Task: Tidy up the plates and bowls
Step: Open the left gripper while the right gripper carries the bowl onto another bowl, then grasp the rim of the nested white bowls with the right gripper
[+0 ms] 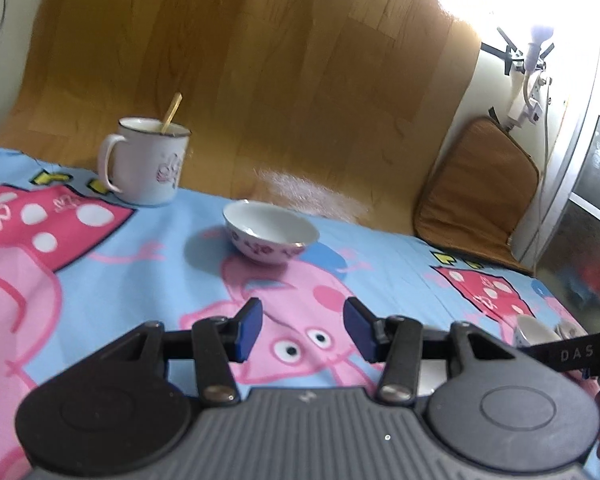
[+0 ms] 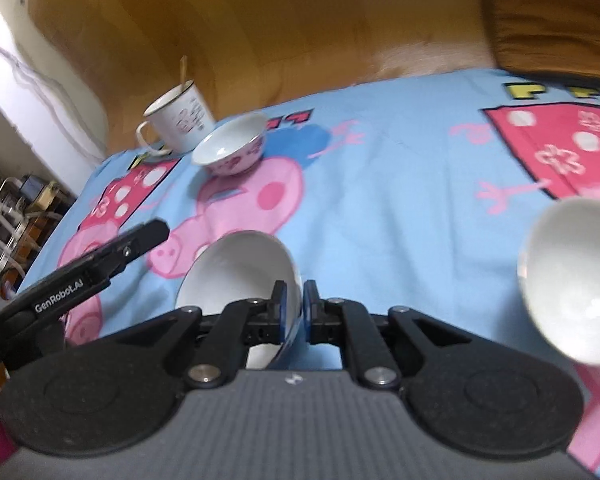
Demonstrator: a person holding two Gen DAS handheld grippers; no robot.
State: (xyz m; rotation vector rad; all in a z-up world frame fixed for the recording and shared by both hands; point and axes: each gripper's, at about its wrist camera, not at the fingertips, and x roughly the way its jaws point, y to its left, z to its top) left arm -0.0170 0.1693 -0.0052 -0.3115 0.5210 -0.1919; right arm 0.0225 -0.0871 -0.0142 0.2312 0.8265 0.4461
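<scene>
In the right wrist view the right gripper (image 2: 294, 312) sits at the lower middle of the frame, its jaws drawn narrow and pinching the rim of a white bowl (image 2: 236, 272), one blue pad inside the wall and one outside. A second white bowl (image 2: 572, 284) shows at the right edge, blurred, so whether it rests flat on the cartoon cloth (image 2: 400, 200) cannot be told. A flowered bowl (image 2: 232, 148) stands upright in the upper left, just beside a mug (image 2: 180, 120) with a stick in it. In the left wrist view the left gripper (image 1: 302, 330) is at the lower middle with its jaws wide and nothing between them, aimed toward that flowered bowl (image 1: 270, 236) at the centre of the frame, well apart from it. These bowls look like glazed ceramic: stiff, smooth, probably slippery and likely to chip if knocked together. The thin rim seems the only practical hold, and a bowl pinched at one side will tend to swing, so nesting one into another calls for a slow, level descent.
</scene>
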